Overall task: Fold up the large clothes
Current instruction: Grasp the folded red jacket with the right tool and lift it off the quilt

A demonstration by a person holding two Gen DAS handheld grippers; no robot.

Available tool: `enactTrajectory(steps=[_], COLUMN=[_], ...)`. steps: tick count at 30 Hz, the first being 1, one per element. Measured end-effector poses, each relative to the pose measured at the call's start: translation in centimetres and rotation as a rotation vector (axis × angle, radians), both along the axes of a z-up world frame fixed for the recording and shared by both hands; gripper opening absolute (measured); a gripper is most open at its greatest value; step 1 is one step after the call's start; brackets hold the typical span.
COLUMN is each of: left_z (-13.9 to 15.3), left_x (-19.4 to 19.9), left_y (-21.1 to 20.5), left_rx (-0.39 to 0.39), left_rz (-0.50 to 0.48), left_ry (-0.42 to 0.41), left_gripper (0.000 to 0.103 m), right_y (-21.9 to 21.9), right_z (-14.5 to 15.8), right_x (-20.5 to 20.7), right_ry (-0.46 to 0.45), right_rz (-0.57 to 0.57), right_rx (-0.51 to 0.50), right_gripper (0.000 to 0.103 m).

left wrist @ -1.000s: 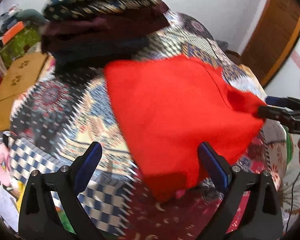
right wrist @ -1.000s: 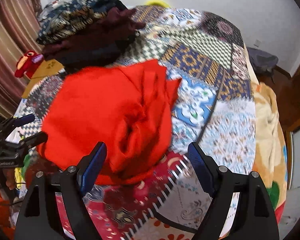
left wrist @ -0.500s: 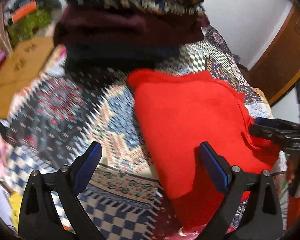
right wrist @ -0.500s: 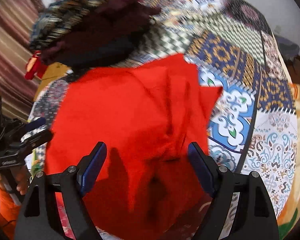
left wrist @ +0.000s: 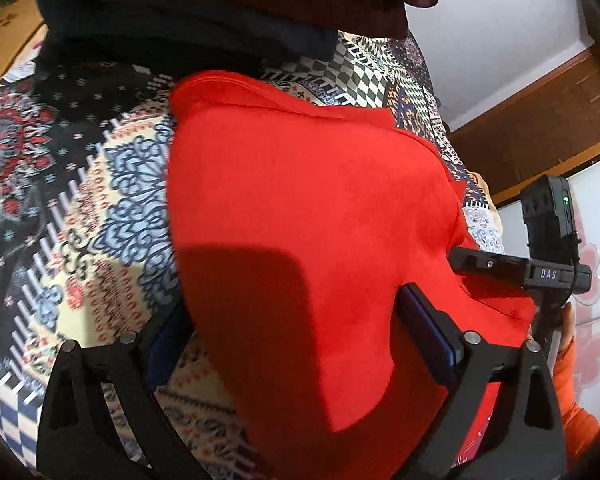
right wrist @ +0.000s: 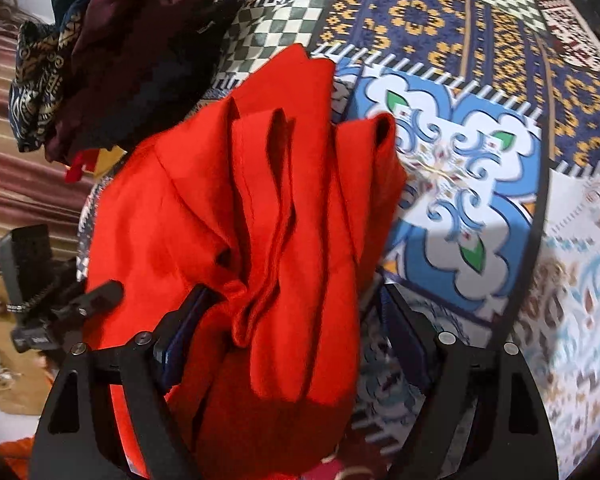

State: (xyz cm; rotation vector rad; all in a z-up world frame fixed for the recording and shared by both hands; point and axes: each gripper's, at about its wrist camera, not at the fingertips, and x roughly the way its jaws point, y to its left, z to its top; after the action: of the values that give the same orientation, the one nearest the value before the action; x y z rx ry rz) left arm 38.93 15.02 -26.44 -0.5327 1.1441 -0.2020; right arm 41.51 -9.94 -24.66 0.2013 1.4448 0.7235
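A red garment (left wrist: 308,216) lies partly folded on a patchwork quilt (left wrist: 100,208); it also shows in the right wrist view (right wrist: 236,216), bunched in ridges. My left gripper (left wrist: 300,340) is open, its jaws wide apart over the garment's near edge, the cloth lying between them. My right gripper (right wrist: 288,332) is open too, its jaws either side of the bunched cloth. The right gripper also shows at the right of the left wrist view (left wrist: 500,264), and the left gripper at the left of the right wrist view (right wrist: 84,304).
A stack of folded dark clothes (left wrist: 204,12) sits at the far side of the quilt, also in the right wrist view (right wrist: 132,48). A wooden door (left wrist: 540,120) and white wall stand at the right. The quilt (right wrist: 480,160) stretches to the right of the garment.
Both grippers have moved forward and down over the red garment, which now lies between each pair of jaws. The garment has been laid flatter on the quilt.
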Motion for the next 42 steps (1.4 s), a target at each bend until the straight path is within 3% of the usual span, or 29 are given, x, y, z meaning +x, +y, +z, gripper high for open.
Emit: enactTrajectory(steps=[4, 6, 8, 12, 14, 21, 25, 28, 35, 42], left_z=[-0.2, -0.4, -0.4, -0.5, -0.8, 0.8, 4.3, 7.0, 15.3, 25.8], left_x=[0.4, 0.4, 0.2, -0.6, -1.0, -3.2, -5.0, -6.6, -9.5, -8.8], left_y=[0.1, 0.4, 0.8, 1.4, 1.2, 1.8, 0.6, 0.3, 1.7, 4.0], left_rx=[-0.023, -0.04, -0.061, -0.17, -0.242, -0.246, -0.088, -0.028, 0.035, 0.106], left_rz=[-0.01, -0.009, -0.005, 0.0, -0.014, 0.006, -0.024, -0.04, -0.042, -0.023], left_ry=[-0.005, -0.005, -0.008, -0.025, -0.011, -0.018, -0.063, -0.116, -0.285, -0.496], left_gripper=[0.1, 0.1, 0.1, 0.098, 0.083, 0.047, 0.039, 0.037, 0.036, 0.036], right_y=[0.8, 1.0, 1.4, 1.7, 1.6, 2.6, 4.0, 4.5, 4.8, 7.0], right_z=[-0.2, -0.2, -0.2, -0.4, -0.1, 4.0, 6.9, 9.3, 16.9, 25.5], right_x=[0.3, 0.0, -0.4, -0.6, -0.6, -3.4, -6.1, -7.5, -8.5, -6.9], right_ry=[0.013, 0.008, 0.013, 0.067, 0.071, -0.027, -0.112, -0.164, -0.309, -0.497], right_rz=[0.02, 0.029, 0.037, 0.021, 0.011, 0.04, 0.078, 0.076, 0.034, 0.011], right_rx=[0.034, 0.036, 0.048, 0.095, 0.096, 0.085, 0.075, 0.091, 0.203, 0.287], right_gripper=[0.081, 0.076, 0.059, 0.042, 0.036, 0.03, 0.029, 0.029, 0.029, 0.029])
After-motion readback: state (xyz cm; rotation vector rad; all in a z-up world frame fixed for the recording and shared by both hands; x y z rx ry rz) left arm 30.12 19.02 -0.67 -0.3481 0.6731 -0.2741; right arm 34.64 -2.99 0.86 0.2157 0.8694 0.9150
